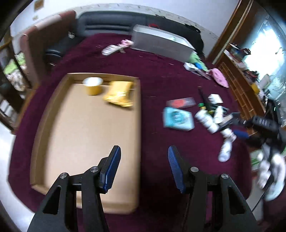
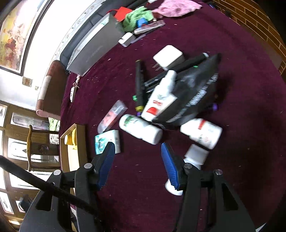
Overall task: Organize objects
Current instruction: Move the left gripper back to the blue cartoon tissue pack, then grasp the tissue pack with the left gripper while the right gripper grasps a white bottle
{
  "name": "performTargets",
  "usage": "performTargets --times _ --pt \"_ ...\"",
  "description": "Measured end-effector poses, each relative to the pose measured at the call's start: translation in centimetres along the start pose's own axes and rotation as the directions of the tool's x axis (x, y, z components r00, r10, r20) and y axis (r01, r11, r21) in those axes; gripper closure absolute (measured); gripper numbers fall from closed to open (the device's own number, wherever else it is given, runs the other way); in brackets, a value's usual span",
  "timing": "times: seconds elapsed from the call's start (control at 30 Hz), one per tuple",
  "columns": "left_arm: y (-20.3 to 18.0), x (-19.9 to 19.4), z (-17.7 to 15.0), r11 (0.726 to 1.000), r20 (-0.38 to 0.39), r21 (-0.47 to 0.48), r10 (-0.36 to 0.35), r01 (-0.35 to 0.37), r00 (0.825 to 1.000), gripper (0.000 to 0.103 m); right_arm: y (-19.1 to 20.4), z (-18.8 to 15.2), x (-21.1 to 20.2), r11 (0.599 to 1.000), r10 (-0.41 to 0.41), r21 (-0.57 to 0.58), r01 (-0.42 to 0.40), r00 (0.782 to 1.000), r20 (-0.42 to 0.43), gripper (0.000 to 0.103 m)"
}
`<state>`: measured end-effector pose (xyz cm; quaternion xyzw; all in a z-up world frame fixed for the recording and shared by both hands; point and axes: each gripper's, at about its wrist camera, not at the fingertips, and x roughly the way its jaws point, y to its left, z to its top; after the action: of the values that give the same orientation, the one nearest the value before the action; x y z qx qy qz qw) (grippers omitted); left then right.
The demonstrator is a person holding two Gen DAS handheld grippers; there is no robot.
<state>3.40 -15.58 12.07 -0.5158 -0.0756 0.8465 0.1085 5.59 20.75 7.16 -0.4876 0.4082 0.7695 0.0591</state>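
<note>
A shallow cardboard tray (image 1: 53, 110) lies on the maroon cloth and holds a yellow cup (image 1: 93, 86) and a yellow packet (image 1: 118, 96) at its far end. My left gripper (image 1: 143, 169) is open and empty above the tray's near right edge. My right gripper (image 2: 137, 166) is open and empty just short of a pile of white bottles (image 2: 141, 128), black pens (image 2: 139, 83), a black pouch (image 2: 194, 94) and a white charger (image 2: 168, 57). A teal packet (image 2: 107, 141) lies by its left finger. The pile (image 1: 211, 117) and right gripper (image 1: 230, 119) also show in the left wrist view.
A grey box (image 1: 160, 42) stands at the table's far edge, with a green cloth (image 2: 137, 17), a pink cloth (image 2: 175, 7) and small items near it. A red and grey flat packet (image 1: 180, 102) lies beside the teal one. Wooden shelves (image 1: 239, 89) stand to the right.
</note>
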Motion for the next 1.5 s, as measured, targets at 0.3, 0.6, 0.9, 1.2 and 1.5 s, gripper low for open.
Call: performTargets --times 0.3,0.6,0.9,1.2,1.5 --pt "-4.2 9.2 5.4 0.991 -0.029 -0.122 0.056 -0.059 0.998 0.051 -4.2 -0.6 -1.6 0.999 -0.023 0.029 0.023 1.000 0.001 0.050" --pt "-5.0 17.1 7.2 0.992 -0.165 -0.095 -0.101 0.086 0.981 0.051 -7.8 -0.8 -3.5 0.997 -0.030 0.072 0.029 1.000 0.009 0.050" --pt "-11.2 14.5 0.1 0.942 -0.299 0.268 -0.120 0.204 0.947 0.051 -9.5 -0.3 -3.5 0.995 -0.024 0.093 0.023 1.000 0.005 0.047" --pt "-15.3 14.4 0.3 0.836 -0.118 0.548 0.030 0.039 0.993 0.048 -9.1 -0.8 -2.1 0.997 -0.013 0.081 0.016 0.999 -0.037 0.047" --pt "-16.9 18.4 0.1 0.809 -0.177 0.585 0.060 0.056 0.982 0.043 -9.5 -1.4 -2.8 0.996 -0.033 0.084 0.035 0.999 -0.030 0.047"
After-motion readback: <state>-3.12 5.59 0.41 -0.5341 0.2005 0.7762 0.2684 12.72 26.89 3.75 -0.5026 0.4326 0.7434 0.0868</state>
